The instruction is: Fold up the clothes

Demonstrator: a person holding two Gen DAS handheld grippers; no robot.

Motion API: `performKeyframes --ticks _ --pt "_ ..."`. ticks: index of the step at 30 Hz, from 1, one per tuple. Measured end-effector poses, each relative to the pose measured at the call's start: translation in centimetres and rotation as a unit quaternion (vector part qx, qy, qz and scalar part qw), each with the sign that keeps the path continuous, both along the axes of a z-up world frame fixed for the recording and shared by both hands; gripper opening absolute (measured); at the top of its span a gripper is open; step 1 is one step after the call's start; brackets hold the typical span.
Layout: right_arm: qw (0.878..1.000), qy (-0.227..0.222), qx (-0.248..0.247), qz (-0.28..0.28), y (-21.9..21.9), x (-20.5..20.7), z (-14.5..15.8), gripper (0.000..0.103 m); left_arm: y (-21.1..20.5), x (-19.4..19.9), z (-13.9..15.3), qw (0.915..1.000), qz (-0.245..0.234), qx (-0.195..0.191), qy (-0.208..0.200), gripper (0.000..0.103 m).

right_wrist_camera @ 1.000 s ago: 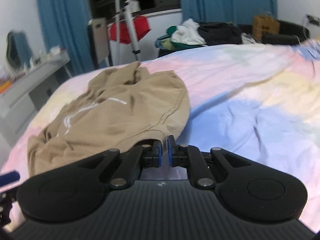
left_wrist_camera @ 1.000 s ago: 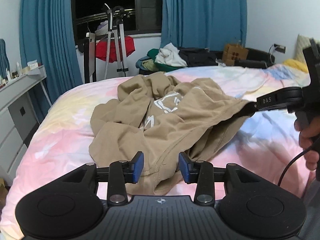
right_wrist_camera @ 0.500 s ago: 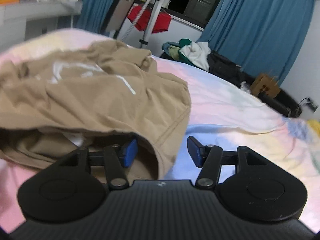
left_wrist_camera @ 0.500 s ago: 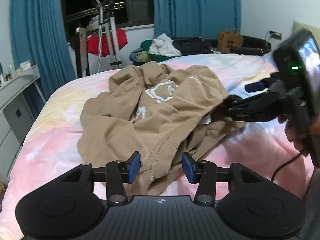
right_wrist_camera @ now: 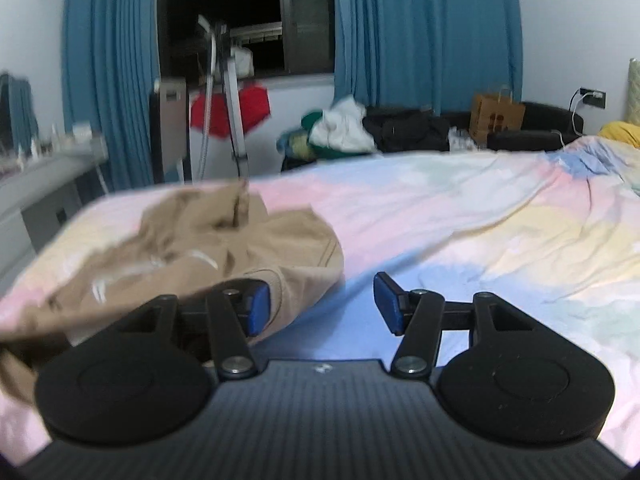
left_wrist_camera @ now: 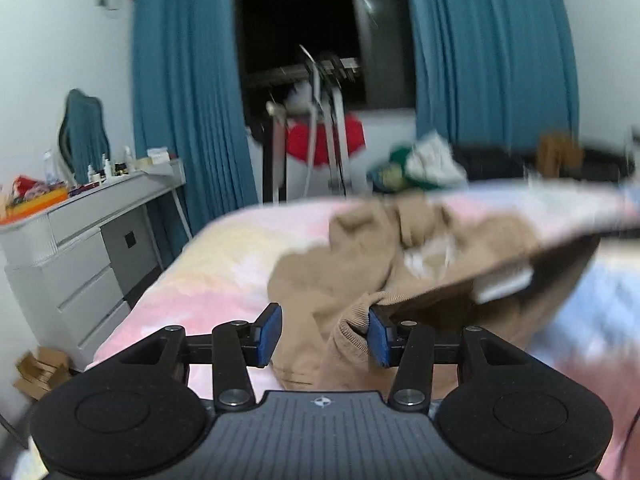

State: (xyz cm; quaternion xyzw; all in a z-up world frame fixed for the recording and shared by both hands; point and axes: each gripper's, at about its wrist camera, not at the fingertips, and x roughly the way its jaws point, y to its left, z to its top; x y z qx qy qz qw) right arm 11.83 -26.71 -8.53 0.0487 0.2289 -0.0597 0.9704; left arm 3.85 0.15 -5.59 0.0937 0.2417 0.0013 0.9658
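A crumpled tan shirt [left_wrist_camera: 384,256] with a white print lies on the pastel bedspread [left_wrist_camera: 216,264]. My left gripper [left_wrist_camera: 323,334] is open. A ribbed hem of the shirt sits between its blue pads, and its right finger [left_wrist_camera: 378,336] is tucked under a lifted fold. In the right wrist view the same tan shirt [right_wrist_camera: 224,240] lies left of centre. My right gripper [right_wrist_camera: 322,307] is open too, its left finger [right_wrist_camera: 256,304] slipped into the shirt's edge and its right finger over bare blue bedspread [right_wrist_camera: 460,236]. Both views are blurred by motion.
A grey dresser [left_wrist_camera: 80,240] with bottles stands left of the bed. Behind the bed are blue curtains [right_wrist_camera: 424,36], a drying rack with a red garment [right_wrist_camera: 230,108], a heap of clothes [right_wrist_camera: 344,128] and a brown paper bag [right_wrist_camera: 496,114]. A yellow pillow [right_wrist_camera: 620,132] lies far right.
The right gripper went from shut on the shirt's edge to open, with one finger under the cloth. The left gripper dropped low and slid its right finger under a fold; both views swung.
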Motion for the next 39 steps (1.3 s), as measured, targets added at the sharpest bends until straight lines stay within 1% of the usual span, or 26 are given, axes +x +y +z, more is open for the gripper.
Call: performKeyframes --ticks 3,5,9,11,13,15,18,23,24,27,29,30,32,33,34,35,36,37,38,39 --pt "0.999 0.045 -0.004 0.007 0.2 0.6 -1.1 0.056 0.0 -0.2 0.2 1.0000 0.000 -0.007 0.006 0.047" --pt "0.998 0.056 0.006 0.013 0.3 0.8 -1.3 0.056 0.0 -0.4 0.4 0.9999 0.000 -0.011 0.010 0.047" --pt "0.998 0.054 0.002 0.021 0.9 0.5 -1.3 0.056 0.0 -0.7 0.7 0.9996 -0.003 -0.020 0.020 0.047" --pt "0.998 0.056 0.003 0.022 1.0 0.5 -1.5 0.056 -0.3 -1.1 0.7 0.9992 -0.019 -0.028 0.023 0.048" --pt "0.998 0.054 0.006 0.020 0.9 0.4 -1.3 0.056 -0.6 -1.4 0.8 0.9986 -0.034 -0.033 0.022 0.056" --pt "0.999 0.047 0.014 0.019 0.8 0.3 -1.1 0.056 -1.6 -1.4 0.2 0.9983 -0.045 -0.023 0.028 0.059" --pt "0.999 0.037 0.021 0.017 0.7 0.1 -0.9 0.056 -2.7 -1.2 -0.6 0.9976 -0.056 -0.009 0.041 0.059" --pt "1.000 0.025 0.015 -0.001 0.7 0.0 -0.9 0.056 -2.3 0.3 -2.6 0.9944 -0.005 -0.006 0.105 0.059" --pt "1.000 0.020 0.017 -0.008 0.5 -0.1 -0.8 0.055 -1.8 0.5 -2.8 0.9930 0.012 -0.013 0.117 0.057" --pt "0.999 -0.007 0.030 -0.034 -0.1 -0.7 -0.4 0.054 -0.2 1.1 -3.2 0.9854 0.055 -0.050 0.153 0.057" --pt "0.999 -0.009 0.037 -0.035 -0.2 -0.8 -0.5 0.054 0.6 1.1 -3.2 0.9817 0.074 -0.070 0.161 0.057" --pt "0.999 -0.007 0.038 -0.034 -0.2 -0.8 -0.6 0.054 0.8 1.0 -3.1 0.9807 0.080 -0.078 0.160 0.054" --pt "0.999 0.019 0.029 -0.032 0.0 -0.4 -1.4 0.054 0.9 0.7 -3.0 0.9802 0.084 -0.087 0.157 0.049" --pt "0.998 0.029 0.037 -0.030 -0.1 -0.2 -1.7 0.053 0.9 0.7 -3.0 0.9797 0.086 -0.091 0.156 0.046" --pt "0.998 0.039 0.045 -0.028 -0.2 0.0 -2.0 0.052 1.0 0.8 -3.2 0.9788 0.089 -0.096 0.158 0.041" --pt "0.997 0.049 0.054 -0.026 -0.3 0.2 -2.3 0.047 1.1 0.8 -3.3 0.9779 0.092 -0.100 0.159 0.039" --pt "0.996 0.059 0.062 -0.024 -0.4 0.4 -2.6 0.044 1.2 1.0 -3.4 0.9763 0.096 -0.107 0.162 0.033" --pt "0.995 0.069 0.070 -0.022 -0.5 0.6 -2.9 0.039 1.5 1.3 -3.6 0.9740 0.101 -0.115 0.167 0.028" --pt "0.994 0.079 0.078 -0.020 -0.5 0.9 -3.2 0.023 1.8 1.6 -3.7 0.9720 0.106 -0.124 0.169 0.026" --pt "0.992 0.089 0.086 -0.018 -0.6 1.1 -3.5 0.013 1.9 1.7 -3.7 0.9717 0.107 -0.132 0.164 0.022"
